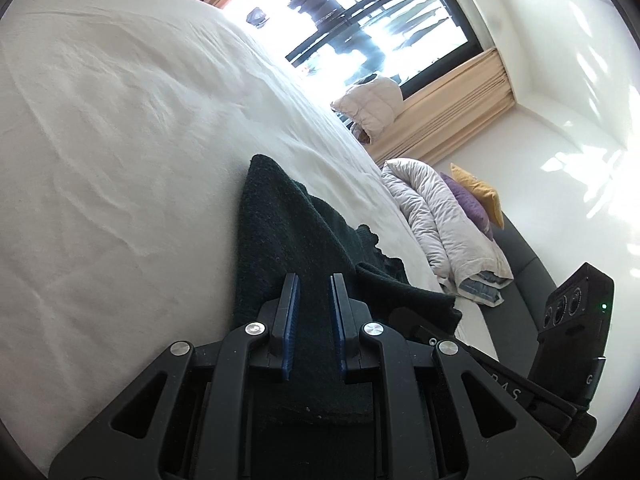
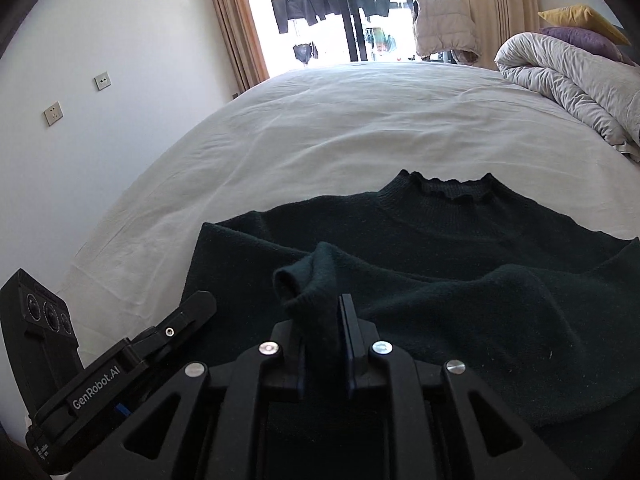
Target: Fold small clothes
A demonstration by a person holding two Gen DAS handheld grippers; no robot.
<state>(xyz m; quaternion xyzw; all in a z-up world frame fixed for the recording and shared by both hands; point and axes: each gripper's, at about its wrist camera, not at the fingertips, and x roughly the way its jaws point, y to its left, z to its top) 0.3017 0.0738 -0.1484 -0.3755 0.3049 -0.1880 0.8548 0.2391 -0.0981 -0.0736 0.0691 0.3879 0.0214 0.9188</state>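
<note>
One wide bed (image 2: pixel 320 128) takes up most of the room, its white sheet lightly creased, running back toward a bright window (image 2: pixel 348 12) hung with tan curtains (image 2: pixel 236 20). A pale quilt (image 2: pixel 572 80) is rolled up along the right side of the bed, with a purple cushion (image 2: pixel 584 40) and a yellow cushion (image 2: pixel 580 16) behind it, and a puffy cream jacket (image 2: pixel 444 24) hangs by the glass. On the near part of the sheet lies the dark green sweater (image 2: pixel 440 248), front up, its frilled collar (image 2: pixel 452 188) pointing toward the window and its body spread wide, with a soft ridge of cloth rumpled across the middle. The right gripper (image 2: pixel 324 312) is down over the near edge of the sweater, its jaws nearly closed and pinching a bunched-up bit of the knit, likely a cuff (image 2: pixel 308 280), which stands up between them. The left gripper (image 1: pixel 314 292) hovers at the sweater's left side, tilted sharply, its blue pads (image 1: pixel 294 316) parted with a clear gap; dark knit shows in that gap, but the pads do not press on it, so it looks open and holding nothing. Two wall sockets (image 2: pixel 54 114) sit on the white wall to the left of the bed.
</note>
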